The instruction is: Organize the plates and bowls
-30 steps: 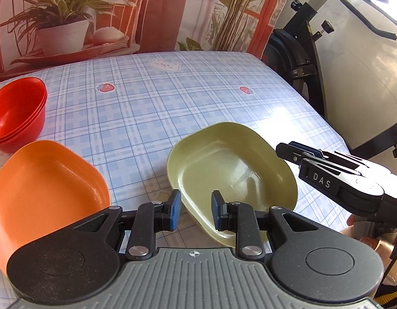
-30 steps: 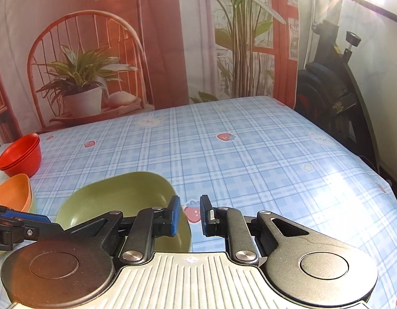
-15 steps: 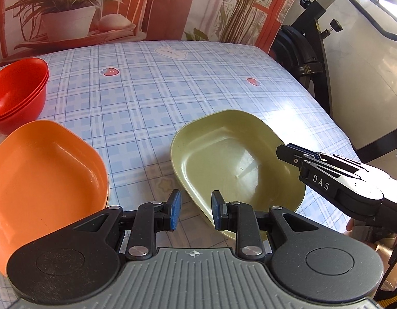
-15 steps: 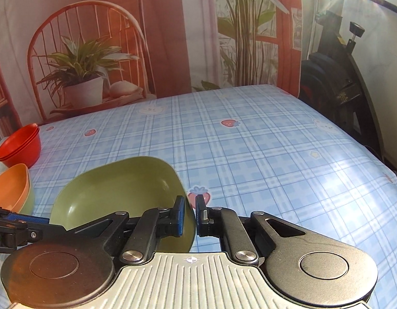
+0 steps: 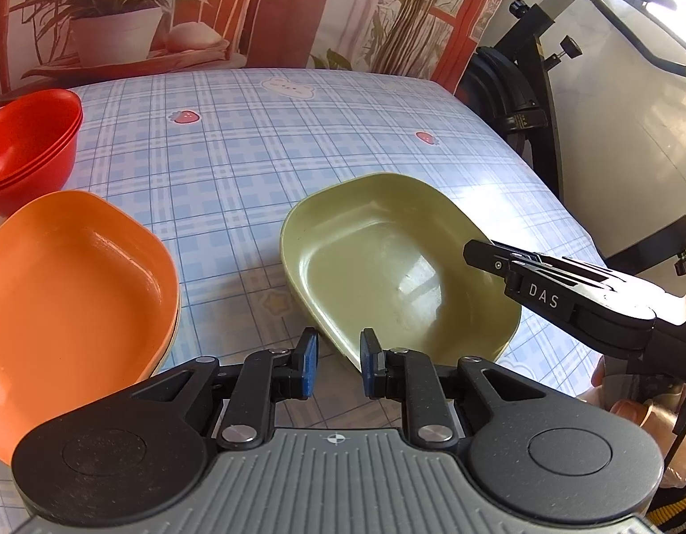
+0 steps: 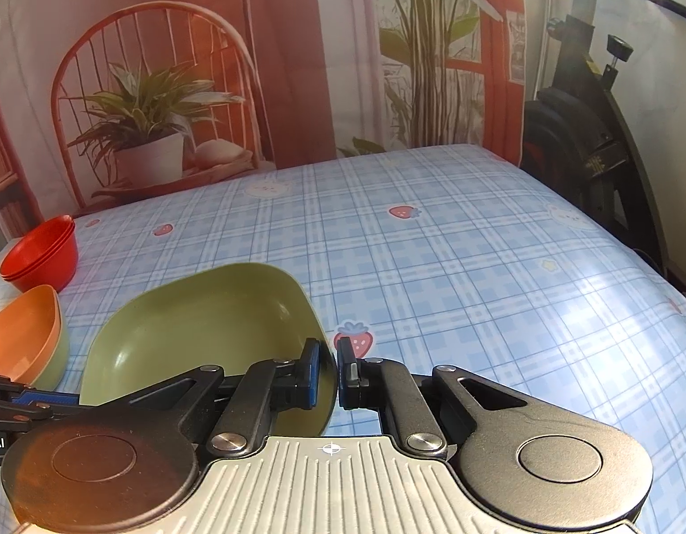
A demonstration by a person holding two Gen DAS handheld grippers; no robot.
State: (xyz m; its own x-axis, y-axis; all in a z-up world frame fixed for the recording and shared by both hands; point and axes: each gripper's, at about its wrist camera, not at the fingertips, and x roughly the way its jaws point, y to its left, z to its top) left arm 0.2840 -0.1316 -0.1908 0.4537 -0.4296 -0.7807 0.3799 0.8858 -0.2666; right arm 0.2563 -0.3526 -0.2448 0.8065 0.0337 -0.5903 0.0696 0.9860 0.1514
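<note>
Right wrist: right gripper (image 6: 327, 367) pinching green plate (image 6: 200, 333) rim; left gripper (image 5: 335, 362) spread. Lift level, nest onto orange plate (image 5: 71, 276) near table's (image 5: 254, 151) left edge.

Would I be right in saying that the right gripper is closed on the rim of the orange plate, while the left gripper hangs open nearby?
Not quite: the right gripper is closed on the rim of the green plate, as the right wrist view shows. The orange plate lies apart, ungripped. The left gripper does hang open nearby.
</note>
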